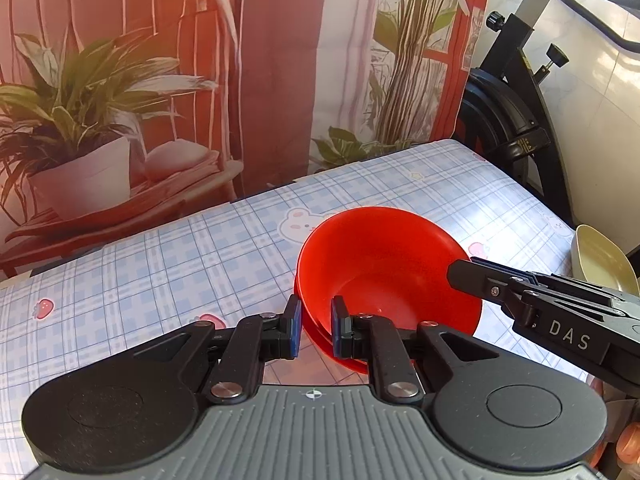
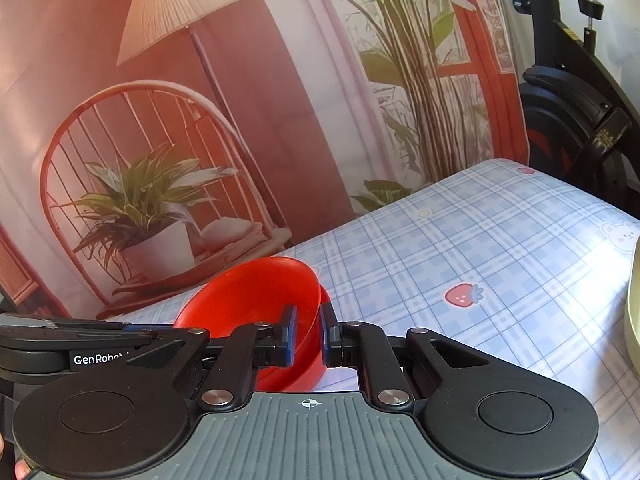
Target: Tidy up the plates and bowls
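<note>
The left gripper (image 1: 316, 330) is clenching its jaws on the near rim of the red bowl (image 1: 384, 268), low in the middle of its frame. The right gripper (image 2: 308, 334) is gripping the same bowl's rim from the other side, its jaws closed on the wall. The bowl is sitting tilted over the checked worktop (image 1: 200, 248). A pale yellow dish (image 1: 600, 258) is lying at the right edge.

I see two nested red bowls (image 1: 384, 268), glossy, tilted, lifted above the bench (image 1: 180, 256); a pale yellow plate (image 1: 600, 258) sits at three o'clock.
</note>
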Motion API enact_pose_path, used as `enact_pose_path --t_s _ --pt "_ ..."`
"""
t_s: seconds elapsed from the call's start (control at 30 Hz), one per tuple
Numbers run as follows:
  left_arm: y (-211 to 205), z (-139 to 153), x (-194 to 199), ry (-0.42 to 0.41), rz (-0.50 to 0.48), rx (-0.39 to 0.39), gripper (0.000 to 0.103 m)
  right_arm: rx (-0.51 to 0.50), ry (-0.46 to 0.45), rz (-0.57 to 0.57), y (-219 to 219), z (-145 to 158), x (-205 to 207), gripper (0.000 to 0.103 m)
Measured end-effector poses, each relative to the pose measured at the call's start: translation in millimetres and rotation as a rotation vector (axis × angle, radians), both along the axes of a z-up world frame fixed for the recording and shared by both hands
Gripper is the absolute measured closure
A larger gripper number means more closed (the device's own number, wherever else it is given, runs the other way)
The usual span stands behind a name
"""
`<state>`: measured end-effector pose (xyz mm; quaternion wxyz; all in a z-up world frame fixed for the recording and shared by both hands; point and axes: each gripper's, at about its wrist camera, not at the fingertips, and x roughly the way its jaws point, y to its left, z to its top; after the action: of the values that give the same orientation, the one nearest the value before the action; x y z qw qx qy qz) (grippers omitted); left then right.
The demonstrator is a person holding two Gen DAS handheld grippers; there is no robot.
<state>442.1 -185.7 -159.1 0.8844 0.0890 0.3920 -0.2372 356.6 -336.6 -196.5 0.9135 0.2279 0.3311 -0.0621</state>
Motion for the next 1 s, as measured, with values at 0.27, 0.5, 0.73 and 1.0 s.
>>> enact_pose_path --t_s 0.27,0.5,0.73,1.0 --pt "11.4 12.2 -11.2 -0.039 0.032 0.006 0.078 -0.021 -0.006 -0.019 2.0 14.6 -11.0 0.083" --pt "39.3 44.6 -36.3 -0.077 0.089 -0.047 0.077 -0.056 -0.054 -0.012 12.3 53.7 -38.3 0.083" --pt "69.9 78.4 -77.0 -0.134 0.121 -0.09 0.077 -0.1 -0.119 0.002 27.8 94.6 -74.5 0.083" --pt "93.7 98.4 -123.6 -0.165 0.137 -0.159 0.077 -0.113 -0.152 0.028 34.6 121.0 -124.9 0.083"
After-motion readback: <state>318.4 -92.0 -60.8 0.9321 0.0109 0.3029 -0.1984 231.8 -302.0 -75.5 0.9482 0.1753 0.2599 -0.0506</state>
